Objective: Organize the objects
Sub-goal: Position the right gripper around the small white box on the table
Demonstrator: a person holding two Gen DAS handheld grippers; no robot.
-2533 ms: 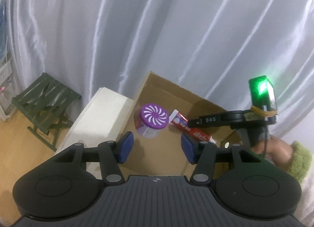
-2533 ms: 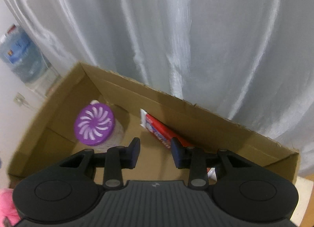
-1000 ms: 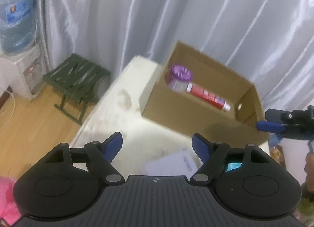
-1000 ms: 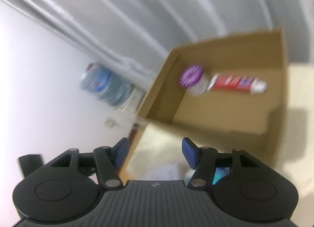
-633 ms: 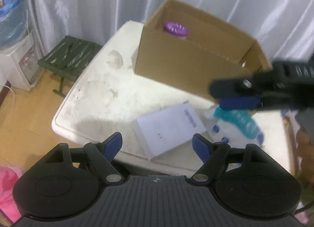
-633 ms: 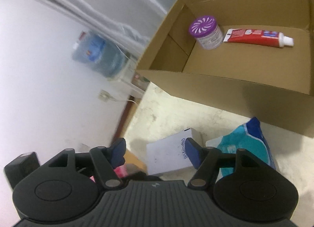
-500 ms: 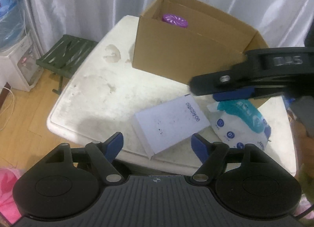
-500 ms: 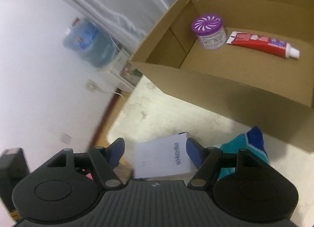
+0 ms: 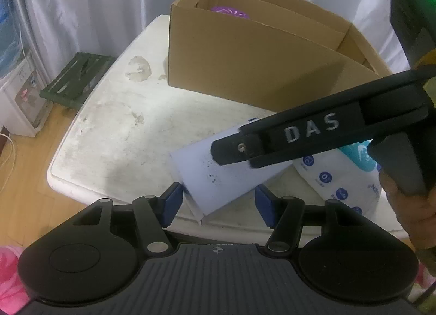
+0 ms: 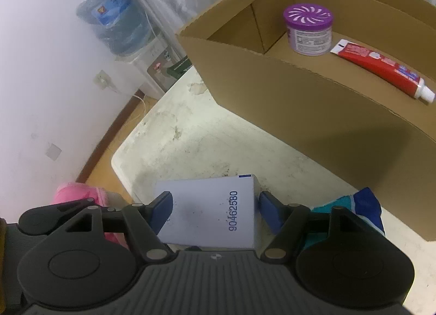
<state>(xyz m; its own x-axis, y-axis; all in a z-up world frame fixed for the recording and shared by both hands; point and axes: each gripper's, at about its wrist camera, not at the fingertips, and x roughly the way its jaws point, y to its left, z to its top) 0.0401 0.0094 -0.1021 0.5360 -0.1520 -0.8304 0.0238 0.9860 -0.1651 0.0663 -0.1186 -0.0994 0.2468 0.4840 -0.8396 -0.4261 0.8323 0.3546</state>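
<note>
The white box (image 10: 209,206) lies on the table (image 10: 190,146) in front of the cardboard box (image 10: 313,102), between the right gripper (image 10: 215,212) (jaws just opening, not yet touching it); its long axis crosses the gap, and the left gripper (image 9: 216,206), narrowing, empty, hangs farther back.

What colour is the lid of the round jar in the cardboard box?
Purple with a white swirl pattern, on the jar; clearest in the right wrist view.

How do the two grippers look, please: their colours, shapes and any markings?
Both are matte black with round hubs, ribbed bodies and silver pivot screws. The left gripper and the right gripper have blue pads. Seen from the left wrist, the right gripper's finger carries raised letters "DAS", and a green light glows on its black top unit.
</note>
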